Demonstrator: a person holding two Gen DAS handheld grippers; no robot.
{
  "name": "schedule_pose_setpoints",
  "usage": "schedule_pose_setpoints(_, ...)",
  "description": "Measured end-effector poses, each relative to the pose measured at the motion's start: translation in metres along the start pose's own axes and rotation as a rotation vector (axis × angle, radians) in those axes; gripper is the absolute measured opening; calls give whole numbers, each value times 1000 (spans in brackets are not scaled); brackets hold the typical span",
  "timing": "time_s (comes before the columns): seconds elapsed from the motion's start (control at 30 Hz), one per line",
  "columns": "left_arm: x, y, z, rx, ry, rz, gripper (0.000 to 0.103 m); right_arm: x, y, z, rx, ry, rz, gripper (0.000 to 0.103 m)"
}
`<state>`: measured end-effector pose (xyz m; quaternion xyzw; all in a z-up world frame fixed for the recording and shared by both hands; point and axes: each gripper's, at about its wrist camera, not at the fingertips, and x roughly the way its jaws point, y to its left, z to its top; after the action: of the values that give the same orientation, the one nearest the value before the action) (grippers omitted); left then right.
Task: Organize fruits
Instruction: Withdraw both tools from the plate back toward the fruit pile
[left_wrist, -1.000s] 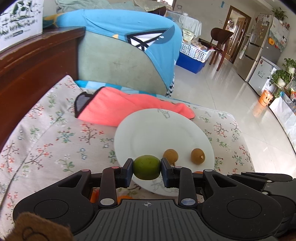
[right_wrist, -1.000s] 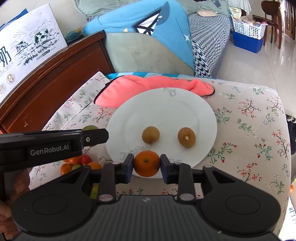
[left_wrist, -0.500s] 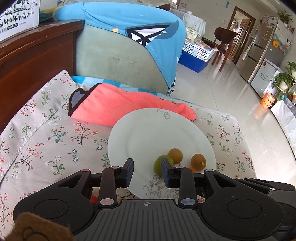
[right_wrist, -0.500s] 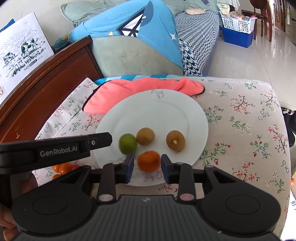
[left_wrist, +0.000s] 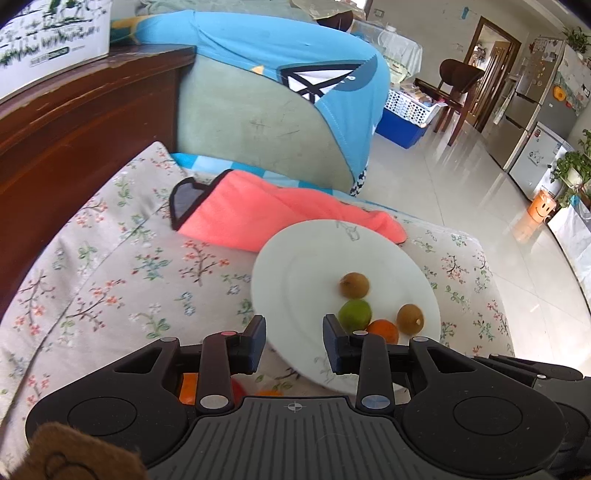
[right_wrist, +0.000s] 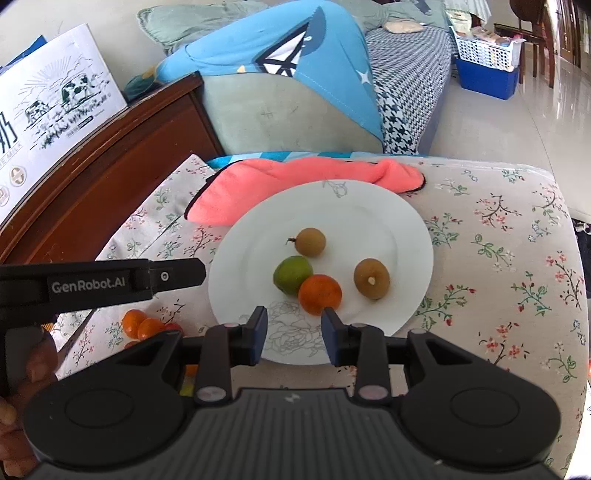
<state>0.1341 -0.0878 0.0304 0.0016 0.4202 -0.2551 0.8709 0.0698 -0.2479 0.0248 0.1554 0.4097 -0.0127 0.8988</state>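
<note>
A white plate (left_wrist: 306, 266) (right_wrist: 369, 214) lies on the flowered cloth. On it rest a green fruit (left_wrist: 354, 314) (right_wrist: 291, 275), an orange (left_wrist: 384, 330) (right_wrist: 319, 293) touching it, and two brown fruits (right_wrist: 311, 242) (right_wrist: 371, 278). My left gripper (left_wrist: 294, 328) hovers open over the plate's near left rim, nothing between its pads, the green fruit just past its right finger. My right gripper (right_wrist: 293, 326) is open over the near rim, and the orange sits just ahead of its right fingertip. The left gripper (right_wrist: 199, 271) also shows side-on at the plate's left edge.
A pink towel (left_wrist: 277, 210) (right_wrist: 295, 177) lies behind the plate, partly under its far rim. Loose small oranges (right_wrist: 142, 326) sit on the cloth left of the plate. A dark wooden frame (left_wrist: 74, 129) runs along the left. The cushion drops to the tiled floor (left_wrist: 461, 192) on the right.
The left gripper let go of the green fruit and the right one released the orange; both now lie on the plate. The left gripper has shifted to the plate's left.
</note>
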Motion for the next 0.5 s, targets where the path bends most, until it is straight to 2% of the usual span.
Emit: schedule_pose_setpoints(0.5, -32, 28, -34, -20, 24, 39, 33, -7, 25, -18, -83, 38, 84, 34)
